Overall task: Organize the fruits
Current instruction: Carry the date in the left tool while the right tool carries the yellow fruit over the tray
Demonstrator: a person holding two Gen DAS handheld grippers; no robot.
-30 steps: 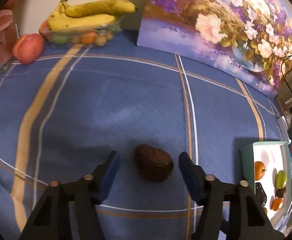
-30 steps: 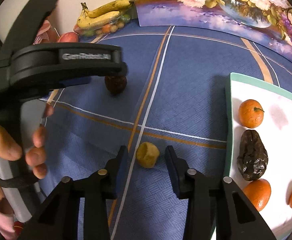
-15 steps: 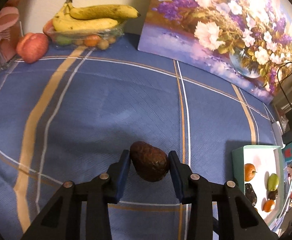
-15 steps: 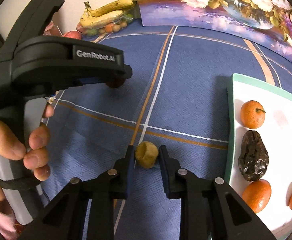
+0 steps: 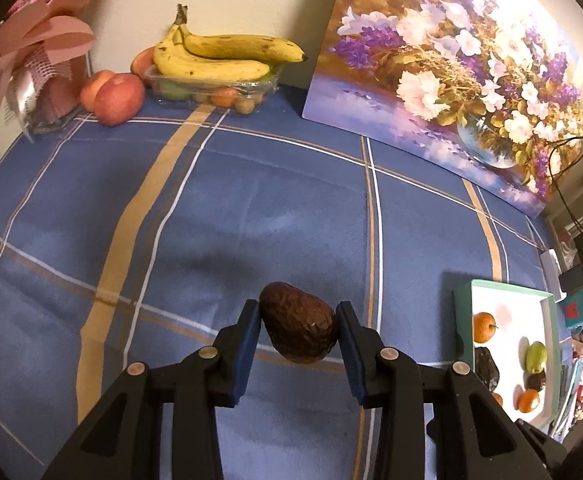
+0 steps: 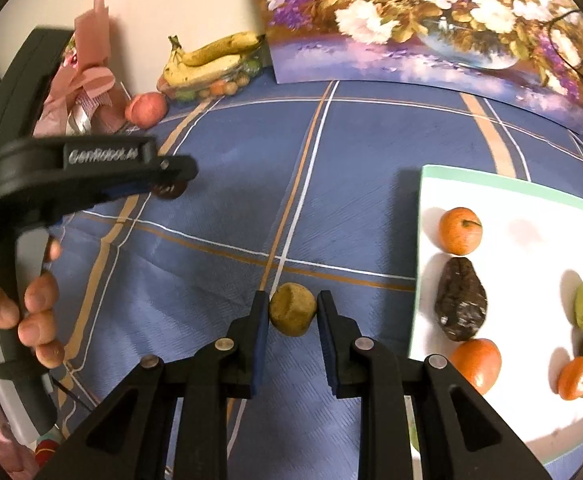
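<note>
1. The left gripper (image 5: 297, 332) was clenched on a dark brown avocado (image 5: 298, 328), its blue pads pressed against both sides of the fruit. Its jaws had just been closing, with the avocado between them.
2. The avocado hung above the blue checked cloth (image 5: 219, 216), a soft shadow under it — it looked clear of the fabric.
3. The right gripper (image 6: 292, 316) was clamped on a small tan-yellow fruit (image 6: 292, 314), gripped between its pads. Its jaws had likewise just been closing on the fruit.
4. In the right wrist view, a hand (image 6: 31, 312) held the handle of the left gripper at the left edge, blurred; the avocado showed only as a dark scrap at its tip.
5. A white tray (image 6: 531, 248) with a green rim lay to the right on the cloth, just beside the right gripper. It held oranges, a dark shrivelled avocado, a green fruit and a small dark piece.
6. At the far edge, against the wall, bananas (image 5: 219, 56) lay on top of a clear tub of small fruit, with a peach (image 5: 117, 98) just to its left.
7. A flower painting (image 5: 451, 72) leaned against the wall on the right — a pink bow (image 5: 31, 52) sat at the far left.
</note>
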